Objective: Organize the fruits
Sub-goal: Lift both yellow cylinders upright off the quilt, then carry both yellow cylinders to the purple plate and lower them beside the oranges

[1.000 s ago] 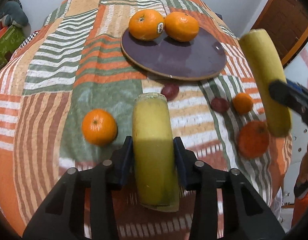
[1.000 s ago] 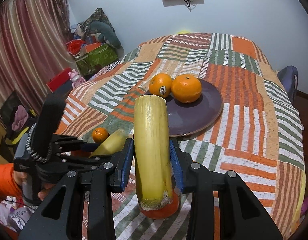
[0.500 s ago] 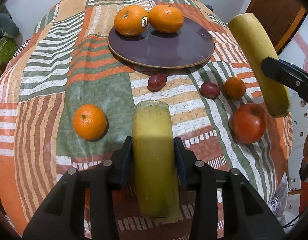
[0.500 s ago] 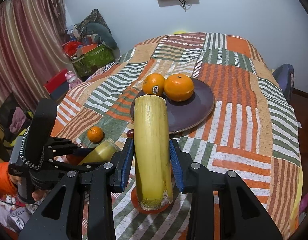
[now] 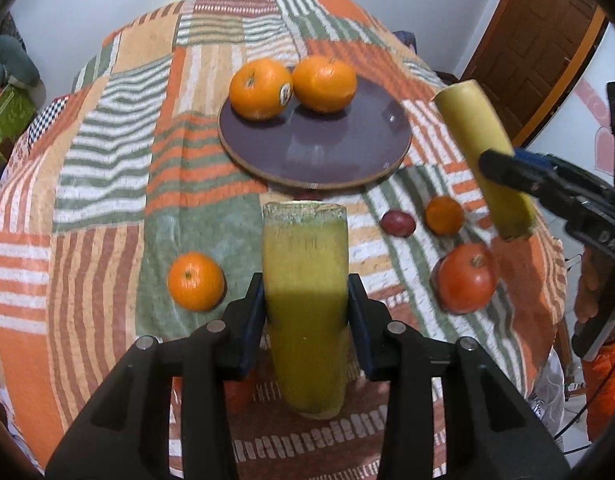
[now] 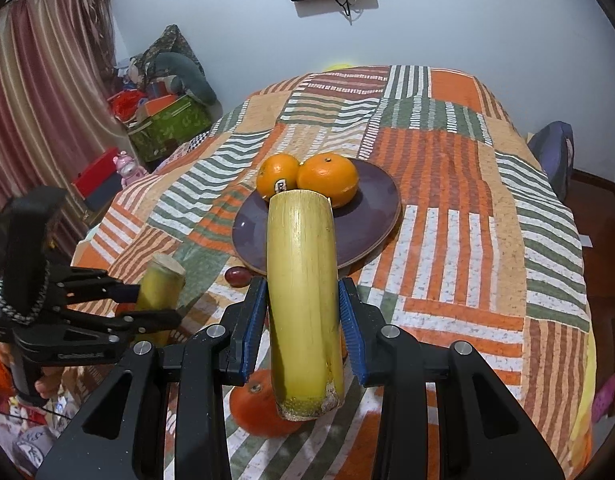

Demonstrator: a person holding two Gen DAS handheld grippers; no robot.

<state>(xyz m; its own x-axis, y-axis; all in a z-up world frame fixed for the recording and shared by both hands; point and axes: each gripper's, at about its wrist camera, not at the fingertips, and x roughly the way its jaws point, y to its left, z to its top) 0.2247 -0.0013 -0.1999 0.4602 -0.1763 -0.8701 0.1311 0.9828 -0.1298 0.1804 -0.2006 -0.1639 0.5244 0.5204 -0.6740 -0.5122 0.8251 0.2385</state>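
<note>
My left gripper [image 5: 306, 312] is shut on a yellow-green sugarcane piece [image 5: 305, 280] held above the patchwork cloth. My right gripper [image 6: 303, 332] is shut on a paler yellow sugarcane piece [image 6: 301, 292]; that piece also shows in the left wrist view [image 5: 483, 152]. A purple plate [image 5: 327, 152] holds two oranges [image 5: 261, 88] [image 5: 324, 83]. Loose on the cloth lie a small orange [image 5: 195, 280], a tiny orange [image 5: 444, 215], a dark red plum [image 5: 397, 223] and a red-orange fruit [image 5: 465, 278].
The cloth-covered table [image 6: 447, 200] falls away at its right and near edges. Boxes and soft toys [image 6: 167, 104] sit on the floor at the left by a curtain. A wooden door [image 5: 543, 40] stands at the right.
Both grippers have moved forward toward the plate with their sugarcane pieces still held. The plate and oranges look nearer in the right wrist view.
</note>
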